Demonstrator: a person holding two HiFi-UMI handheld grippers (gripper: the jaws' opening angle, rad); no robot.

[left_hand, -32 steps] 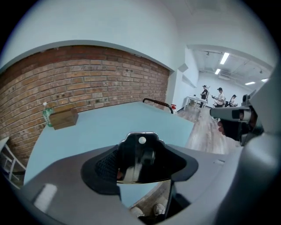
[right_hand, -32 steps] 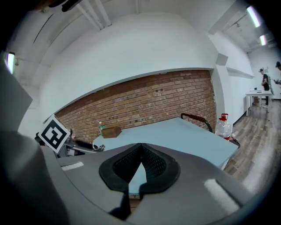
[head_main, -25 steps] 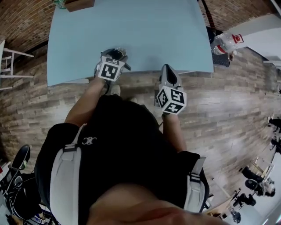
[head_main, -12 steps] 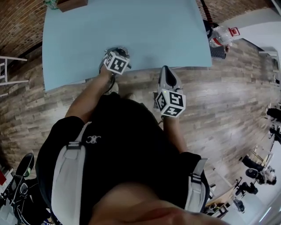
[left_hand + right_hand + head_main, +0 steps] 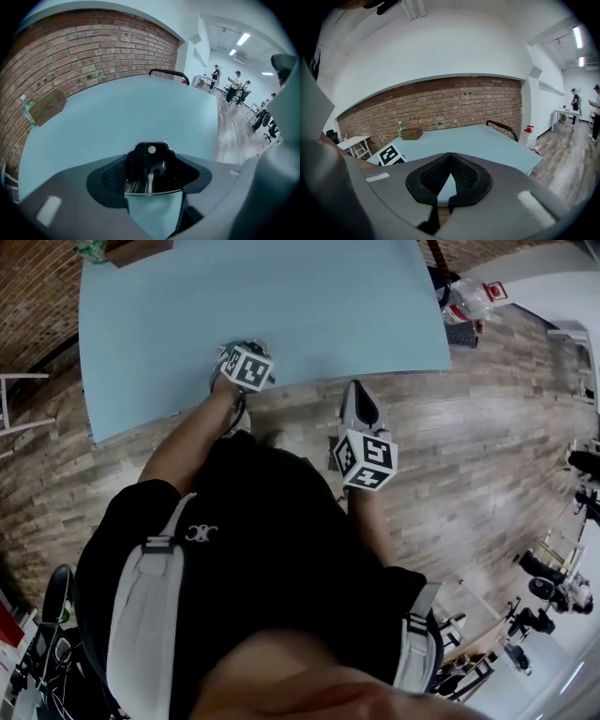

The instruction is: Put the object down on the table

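My left gripper (image 5: 236, 354) hangs over the near edge of the pale blue table (image 5: 281, 306), pointing steeply down. Its jaws are shut on a black object (image 5: 150, 159) that has a white dot and shiny metal parts. That object fills the gap between the pads, with the table (image 5: 131, 112) right under it; I cannot tell whether it touches. My right gripper (image 5: 355, 395) stays off the table, over the wooden floor near the front edge. Seen from its own camera, the right gripper (image 5: 450, 155) has its pad tips together and nothing between them.
A brown box (image 5: 136, 249) and a green bottle (image 5: 91, 249) stand at the table's far left corner by the brick wall. A water jug (image 5: 469, 298) sits on the floor at the right, a black chair (image 5: 501, 126) at the far side, a white stool (image 5: 19, 390) left.
My left gripper has sunk with the black object towards the table's near edge. The right gripper has hardly moved.
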